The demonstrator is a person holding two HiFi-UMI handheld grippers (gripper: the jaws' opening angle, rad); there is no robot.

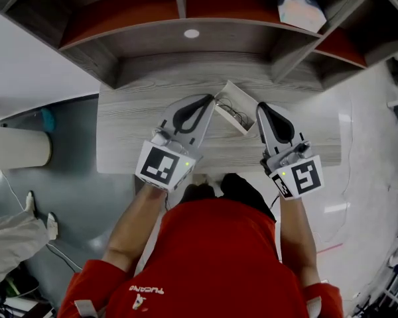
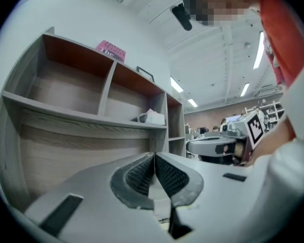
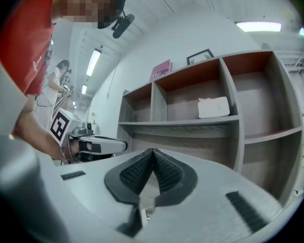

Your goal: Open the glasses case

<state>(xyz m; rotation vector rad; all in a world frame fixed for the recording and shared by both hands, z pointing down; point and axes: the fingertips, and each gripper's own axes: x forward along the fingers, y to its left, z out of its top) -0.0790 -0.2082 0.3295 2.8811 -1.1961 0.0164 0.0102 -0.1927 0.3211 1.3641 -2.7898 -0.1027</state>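
The left gripper is found fully closed, with nothing held between its jaws. The right gripper is likewise closed and empty. The glasses case is seen lying open on the desk between them.

White lettering on the red shirt comes up upside down, roughly "TUCANO", though not for certain. The pink box atop the shelf carries print too small to read.

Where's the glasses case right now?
Head view: the glasses case lies on the desk between the tips of the left gripper and right gripper, before the shelf unit.
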